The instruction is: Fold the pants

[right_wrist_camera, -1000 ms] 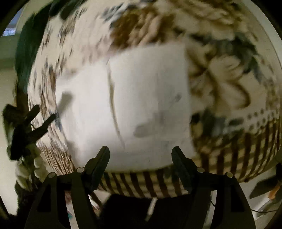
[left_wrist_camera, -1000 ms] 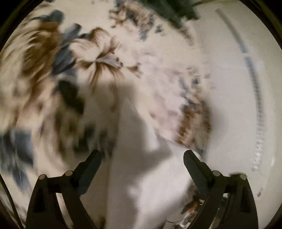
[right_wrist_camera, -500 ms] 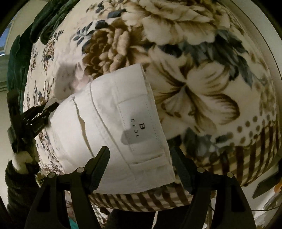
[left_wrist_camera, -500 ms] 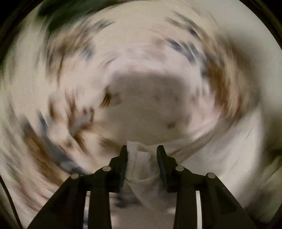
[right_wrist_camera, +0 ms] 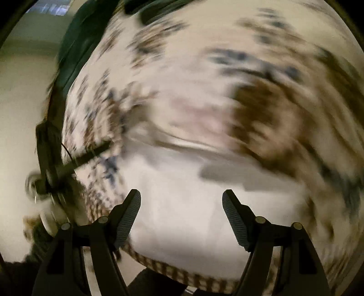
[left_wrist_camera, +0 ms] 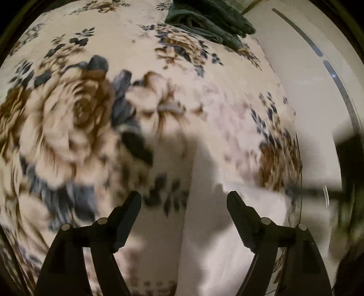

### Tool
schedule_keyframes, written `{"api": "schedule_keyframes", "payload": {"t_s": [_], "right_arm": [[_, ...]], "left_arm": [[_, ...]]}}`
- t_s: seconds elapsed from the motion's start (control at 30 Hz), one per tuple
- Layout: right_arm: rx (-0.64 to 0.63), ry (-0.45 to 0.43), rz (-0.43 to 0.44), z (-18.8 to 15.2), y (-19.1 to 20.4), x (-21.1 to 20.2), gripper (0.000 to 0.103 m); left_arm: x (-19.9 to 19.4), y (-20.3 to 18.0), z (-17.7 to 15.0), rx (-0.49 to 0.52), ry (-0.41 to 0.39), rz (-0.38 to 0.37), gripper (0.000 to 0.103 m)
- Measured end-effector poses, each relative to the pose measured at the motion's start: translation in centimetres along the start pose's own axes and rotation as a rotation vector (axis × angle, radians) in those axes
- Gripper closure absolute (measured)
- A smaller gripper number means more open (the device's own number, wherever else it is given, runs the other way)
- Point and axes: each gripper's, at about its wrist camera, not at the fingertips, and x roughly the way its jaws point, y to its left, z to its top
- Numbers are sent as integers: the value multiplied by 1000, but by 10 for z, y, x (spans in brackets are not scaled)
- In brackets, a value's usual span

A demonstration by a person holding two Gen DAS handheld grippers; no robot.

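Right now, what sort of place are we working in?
Probably a bedroom: the white pants lie on a floral blanket spread like a bed cover, dark green bedding at its far end, a plain wall beside.

Each camera sat on a gripper and looked down, close over the flowery blanket (left_wrist_camera: 75, 127). Both views showed the white pants (right_wrist_camera: 186, 205).

pants (left_wrist_camera: 211, 239) lie on bedspread (left_wrist_camera: 68, 127) near front edge; heaped cloth (left_wrist_camera: 209, 20) at far edge.
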Motion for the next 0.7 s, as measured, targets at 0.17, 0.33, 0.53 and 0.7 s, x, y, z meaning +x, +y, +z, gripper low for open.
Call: {"api": "schedule_keyframes", "payload": {"t_s": [0.17,0.33,0.53,0.7], "right_arm": [[-135,201,-21,76,68,79,27],[-339,452,-403,85,109,169,64],[-72,548,-254,97,93,179,78],[447,536,61,92,2,175,78]], "left_arm": [[13,-12,-48,42,46,21,26],[30,-11,-68,31,72,-16,27],[36,3,-82,-25,73,-111,27],[44,6,-86,-54,99,-160,26]]}}
